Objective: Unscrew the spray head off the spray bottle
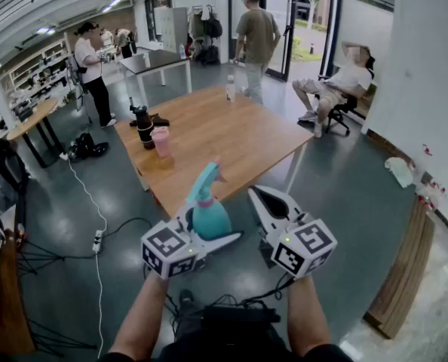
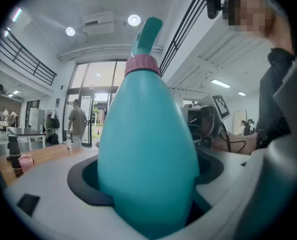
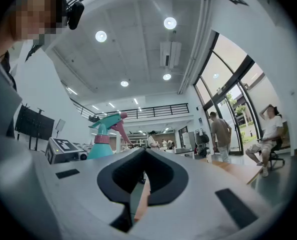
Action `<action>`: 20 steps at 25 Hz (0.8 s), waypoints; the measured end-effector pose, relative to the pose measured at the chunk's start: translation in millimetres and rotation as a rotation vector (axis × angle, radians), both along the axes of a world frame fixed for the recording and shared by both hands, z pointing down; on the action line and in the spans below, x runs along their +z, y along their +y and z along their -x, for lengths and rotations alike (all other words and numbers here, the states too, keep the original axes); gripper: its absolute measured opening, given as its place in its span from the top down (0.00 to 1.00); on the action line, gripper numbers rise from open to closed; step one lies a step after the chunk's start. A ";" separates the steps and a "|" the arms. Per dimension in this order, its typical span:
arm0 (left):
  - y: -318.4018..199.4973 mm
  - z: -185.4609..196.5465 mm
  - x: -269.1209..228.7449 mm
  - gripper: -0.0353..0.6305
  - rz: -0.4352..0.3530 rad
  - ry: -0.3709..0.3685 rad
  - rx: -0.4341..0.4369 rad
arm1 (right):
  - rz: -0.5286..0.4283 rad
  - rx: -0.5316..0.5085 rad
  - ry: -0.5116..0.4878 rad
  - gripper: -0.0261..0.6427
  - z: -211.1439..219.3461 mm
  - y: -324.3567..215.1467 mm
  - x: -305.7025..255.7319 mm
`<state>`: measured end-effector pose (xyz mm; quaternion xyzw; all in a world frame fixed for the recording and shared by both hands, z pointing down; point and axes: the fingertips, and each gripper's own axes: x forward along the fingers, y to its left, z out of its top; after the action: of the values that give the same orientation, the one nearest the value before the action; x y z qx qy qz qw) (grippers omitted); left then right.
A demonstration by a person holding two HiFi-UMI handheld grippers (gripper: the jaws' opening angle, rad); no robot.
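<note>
Nearest to me, the left claw point(image 1: 213, 231) is clamped on the wide lower body of the spray bottle point(image 1: 209, 216), which is upright in the air before the near edge of the bench point(image 1: 239, 142). The bottle is smooth teal plastic, pear-shaped and opaque, so I cannot see its content. A pink collar point(image 2: 142, 64) carries the teal spray head point(image 1: 207, 176). Just right of it, the right claw point(image 1: 259, 196) has its jaws together, empty. Farther, on the wooden bench, stand a pink cup point(image 1: 162, 142) and a dark flask point(image 1: 143, 129).
</note>
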<state>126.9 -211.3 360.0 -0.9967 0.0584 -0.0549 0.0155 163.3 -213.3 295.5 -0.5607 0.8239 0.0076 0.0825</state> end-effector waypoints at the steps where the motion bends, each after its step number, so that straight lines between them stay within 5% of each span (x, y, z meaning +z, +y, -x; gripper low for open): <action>1: 1.2 0.2 0.8 0.29 0.001 -0.002 0.000 | -0.002 -0.003 -0.003 0.95 0.6 0.9 -0.4; 16: 5.0 2.9 7.2 0.29 0.015 -0.009 -0.003 | -0.010 -0.070 0.027 0.94 19.4 5.6 -3.5; 20: 5.6 2.7 9.7 0.29 0.021 -0.022 0.002 | -0.053 -0.182 0.013 0.94 35.8 19.0 -14.7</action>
<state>124.2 -205.6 369.6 -0.9962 0.0567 -0.0663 0.0055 127.5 -194.2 280.8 -0.4811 0.8714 0.0258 0.0924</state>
